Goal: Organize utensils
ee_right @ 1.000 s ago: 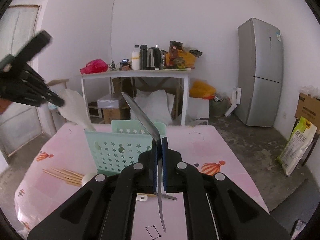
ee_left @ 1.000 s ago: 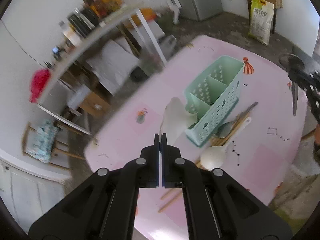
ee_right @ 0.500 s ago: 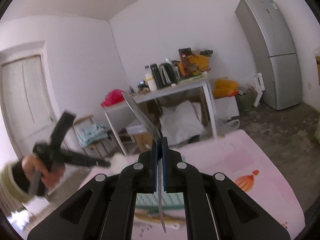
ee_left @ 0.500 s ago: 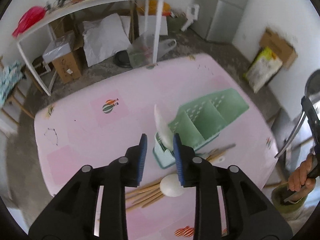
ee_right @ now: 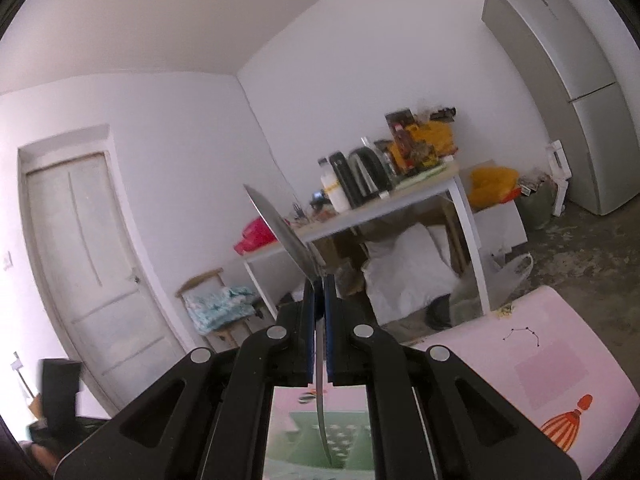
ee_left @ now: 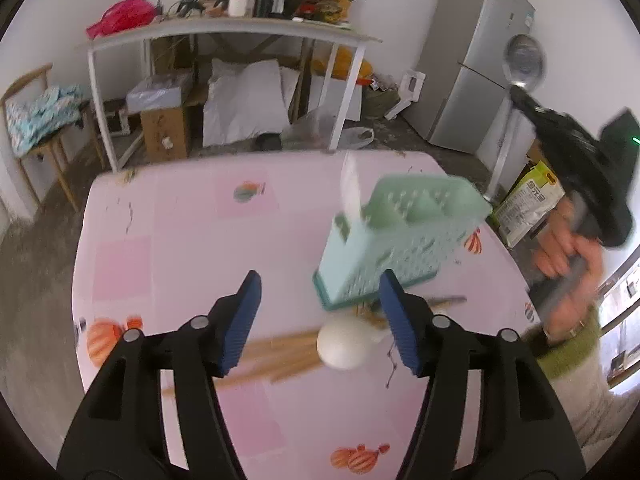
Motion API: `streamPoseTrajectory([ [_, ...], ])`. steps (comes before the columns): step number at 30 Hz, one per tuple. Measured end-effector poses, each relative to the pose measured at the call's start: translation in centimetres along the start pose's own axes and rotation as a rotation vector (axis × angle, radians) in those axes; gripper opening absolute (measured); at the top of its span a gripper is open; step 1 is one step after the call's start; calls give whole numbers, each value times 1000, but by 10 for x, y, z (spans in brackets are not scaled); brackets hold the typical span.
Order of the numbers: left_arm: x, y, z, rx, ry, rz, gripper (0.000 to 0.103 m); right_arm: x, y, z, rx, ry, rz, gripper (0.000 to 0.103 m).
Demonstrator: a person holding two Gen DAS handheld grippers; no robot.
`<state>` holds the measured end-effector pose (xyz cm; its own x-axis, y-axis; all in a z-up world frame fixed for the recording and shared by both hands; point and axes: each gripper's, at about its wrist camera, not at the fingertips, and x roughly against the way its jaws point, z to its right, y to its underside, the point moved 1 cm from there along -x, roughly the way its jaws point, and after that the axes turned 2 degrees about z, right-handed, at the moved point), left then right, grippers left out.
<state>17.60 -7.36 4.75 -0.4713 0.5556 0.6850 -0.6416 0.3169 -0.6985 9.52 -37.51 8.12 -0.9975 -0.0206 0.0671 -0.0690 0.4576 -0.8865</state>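
Through my left wrist camera, my left gripper [ee_left: 320, 312] points down at the pink table [ee_left: 168, 248]. Its jaws are opening, already fairly wide apart, and nothing is pinched between the blue pads [ee_left: 242, 320]. Past and between the fingertips lies a white spoon [ee_left: 342, 342], bowl toward me, resting on a bundle of wooden chopsticks [ee_left: 276, 358] that lie flat on the table. Just behind them stands the mint green utensil caddy [ee_left: 396, 236], blurred, its perforated side facing me, with a white utensil [ee_left: 351, 188] standing upright in its near-left compartment. At the right edge a hand [ee_left: 568, 240] in a green sleeve grips my right gripper [ee_left: 568, 140], which carries a metal ladle [ee_left: 524, 62], its bowl high in front of the refrigerator [ee_left: 480, 64]. A white side table [ee_left: 224, 36] crowded with bottles stands against the far wall.

Through my right wrist camera, my right gripper [ee_right: 319, 284] points nearly level into the room. Its jaws are pressed narrow on the metal ladle [ee_right: 280, 228]: the bowl rises up-left beyond the fingertips, seen edge-on, and the handle runs back down between the pads. Below, between the gripper's arms, the utensil caddy [ee_right: 344, 440] shows directly under the handle's end. The table [ee_right: 540, 368] fills the lower right.
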Motion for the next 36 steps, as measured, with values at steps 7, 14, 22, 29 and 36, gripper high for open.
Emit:
streamPoseTrajectory([
  [7, 3, 30, -8, 4, -35, -7, 63, -31, 43, 28, -4, 69, -119, 4],
  [14, -2, 37, -10, 22, -19, -16, 65, -23, 69, 36, 26, 134, -194, 8],
  [22, -7, 41, -9, 21, 0, -27, 68, 1, 69, 30, 88, 244, -197, 21],
  [29, -7, 47, -7, 23, -5, -23, 74, 20, 63, 18, 132, 309, -170, 40],
  [36, -7, 56, -10, 46, -17, -5, 79, 53, 61, 13, 127, 350, -164, 40],
])
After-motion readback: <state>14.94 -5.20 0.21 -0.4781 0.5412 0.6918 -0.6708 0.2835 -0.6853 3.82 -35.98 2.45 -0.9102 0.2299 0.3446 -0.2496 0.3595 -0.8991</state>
